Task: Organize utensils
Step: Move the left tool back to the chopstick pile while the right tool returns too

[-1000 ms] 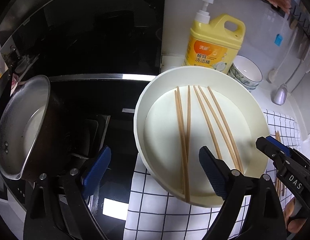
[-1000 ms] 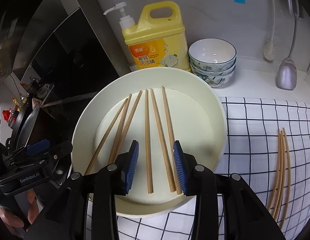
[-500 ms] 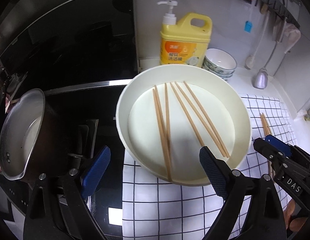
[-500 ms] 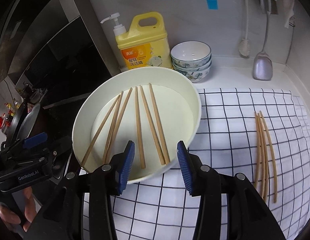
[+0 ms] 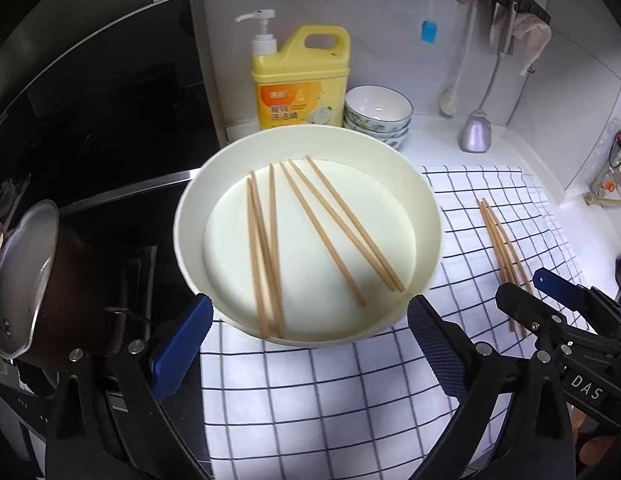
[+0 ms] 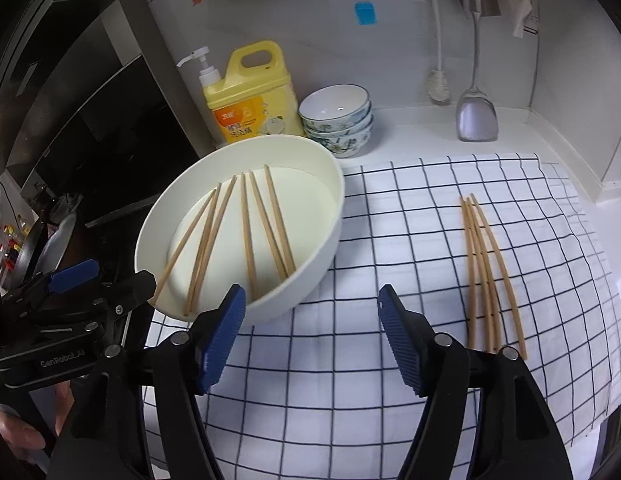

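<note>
Left tongs [image 5: 308,334]: jaws wide and opening, nothing gripped; ribbed blue pads [image 5: 181,347] flank the near rim of the white bowl [image 5: 426,216] without touching it. Right tongs [image 6: 310,332]: jaws opening, empty, only cloth between the pads.

Bowl: round, smooth matte white, shallow wall, flat bottom. It sits on the left edge of the checked cloth [image 6: 390,240], a thin white fabric with a dark grid, slightly wrinkled, spread over the white surface [image 6: 422,128].

Six chopsticks in the bowl [image 6: 246,236]: slim straight wooden sticks, pale tan. Long axes run near rim to far rim, fanned; three lean one way, three the other, far tips close together.

Second bundle of chopsticks [image 6: 482,272] lies on the cloth towards its right edge, well apart from the bowl; same wood, touching one another, long axis also near-to-far.

Far edge of the surface: yellow plastic pump bottle [image 6: 250,96], stacked patterned bowls [image 6: 336,120].
</note>
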Demonstrator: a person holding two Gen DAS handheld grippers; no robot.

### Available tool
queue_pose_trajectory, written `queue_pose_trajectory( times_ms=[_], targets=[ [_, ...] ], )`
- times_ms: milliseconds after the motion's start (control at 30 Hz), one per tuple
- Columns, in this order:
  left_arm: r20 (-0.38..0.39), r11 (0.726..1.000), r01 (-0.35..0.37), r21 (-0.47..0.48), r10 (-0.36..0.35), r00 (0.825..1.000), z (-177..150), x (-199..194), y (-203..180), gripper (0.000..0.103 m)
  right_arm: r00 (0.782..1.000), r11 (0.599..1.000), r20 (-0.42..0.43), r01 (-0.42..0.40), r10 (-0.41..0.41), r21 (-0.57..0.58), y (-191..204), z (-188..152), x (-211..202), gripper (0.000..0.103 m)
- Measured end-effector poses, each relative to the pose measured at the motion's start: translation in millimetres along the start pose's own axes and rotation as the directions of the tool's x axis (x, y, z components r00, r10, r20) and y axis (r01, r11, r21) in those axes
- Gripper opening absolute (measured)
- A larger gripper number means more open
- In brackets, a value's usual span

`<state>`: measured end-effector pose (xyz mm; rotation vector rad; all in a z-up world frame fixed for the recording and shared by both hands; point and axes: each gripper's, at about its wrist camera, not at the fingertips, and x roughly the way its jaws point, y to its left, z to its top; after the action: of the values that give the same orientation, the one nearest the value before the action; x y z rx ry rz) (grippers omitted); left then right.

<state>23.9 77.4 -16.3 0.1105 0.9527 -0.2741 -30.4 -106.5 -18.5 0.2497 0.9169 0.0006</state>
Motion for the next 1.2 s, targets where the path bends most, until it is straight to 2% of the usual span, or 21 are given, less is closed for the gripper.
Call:
queue_pose_trajectory(
  times_ms=[367, 600, 867, 1067, 1200],
  targets=[
    [-0.013, 0.998, 0.051, -0.04, -0.052, 0.999, -12, 7, -93, 0.097, 0.999, 0.999, -0.022, 0.042, -0.041, 0.015, -101, -13, -25, 0.079],
    [-0.061, 0.997, -0.003, -0.073, -0.001, 0.998, -28, 22, -154, 0.097, 0.998, 0.998, -0.042, 0.046, -0.048, -0.049, -157, -20, -24, 0.079],
    [-0.09, 0.998, -0.05, -0.045, 0.045, 0.995, -34, 39, -181, 0.097, 0.997, 0.999, -0.069, 0.014, -0.017, -0.035, -190, -30, -4, 0.079],
    [-0.088, 0.999, -0.026, 0.037, 0.029, 0.996, -33, 65, -192, 0.097, 0.992, 0.995, -0.076, 0.098, -0.097, 0.013, -200, -38, 11, 0.079],
    [-0.083, 0.999, 0.009, 0.046, -0.005, 0.997, -35, 87, -196, 0.097, 0.988, 0.989, -0.064, 0.145, -0.143, 0.027, -209, -45, 24, 0.079]
  ],
)
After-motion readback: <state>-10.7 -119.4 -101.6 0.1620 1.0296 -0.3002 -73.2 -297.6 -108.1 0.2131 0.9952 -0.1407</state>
